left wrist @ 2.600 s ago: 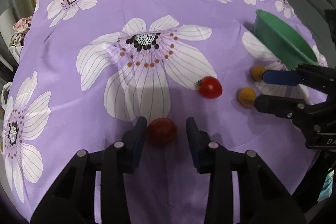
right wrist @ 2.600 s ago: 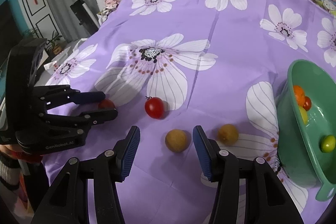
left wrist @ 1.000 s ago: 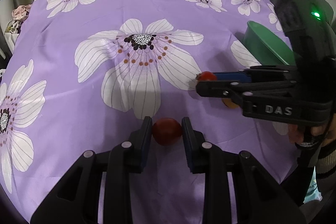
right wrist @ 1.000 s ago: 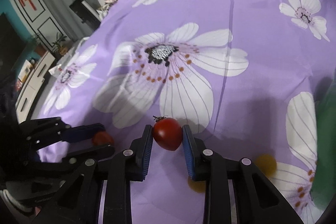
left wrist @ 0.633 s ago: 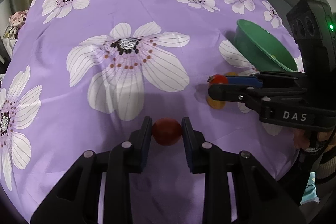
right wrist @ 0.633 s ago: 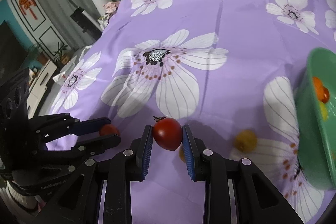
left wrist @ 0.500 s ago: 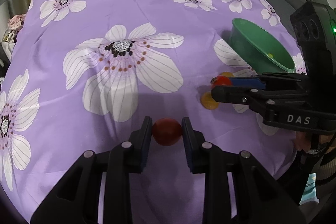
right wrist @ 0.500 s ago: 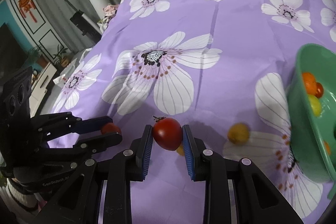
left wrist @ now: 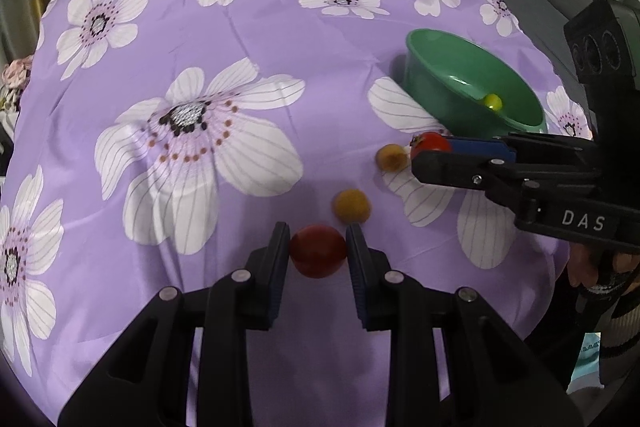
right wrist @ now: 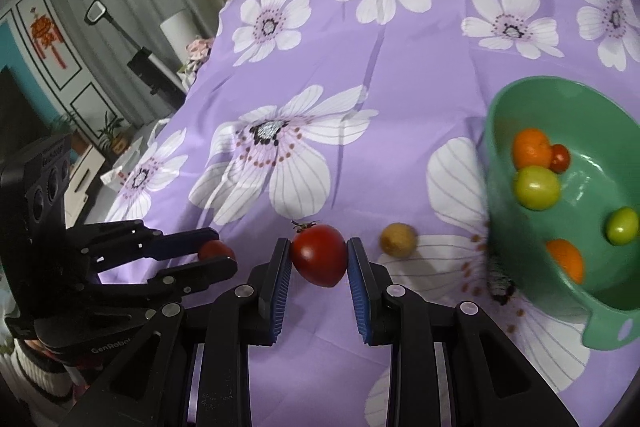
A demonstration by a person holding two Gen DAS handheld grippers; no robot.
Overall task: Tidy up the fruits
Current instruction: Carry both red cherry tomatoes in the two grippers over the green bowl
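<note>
— What do we see by the green bowl (right wrist: 520, 283)?

— We see the left hand-held gripper (left wrist: 318, 251) clamped on a dark red tomato (left wrist: 318, 255) and the right hand-held gripper (right wrist: 319, 259) clamped on a stemmed red tomato (right wrist: 319, 259), both above the purple flowered tabletop (left wrist: 280, 39).

— And near the bowl?

— We count two yellowish fruits (left wrist: 352, 205) on the cloth just beside it; orange, green and red fruits (right wrist: 536, 187) lie inside.
</note>
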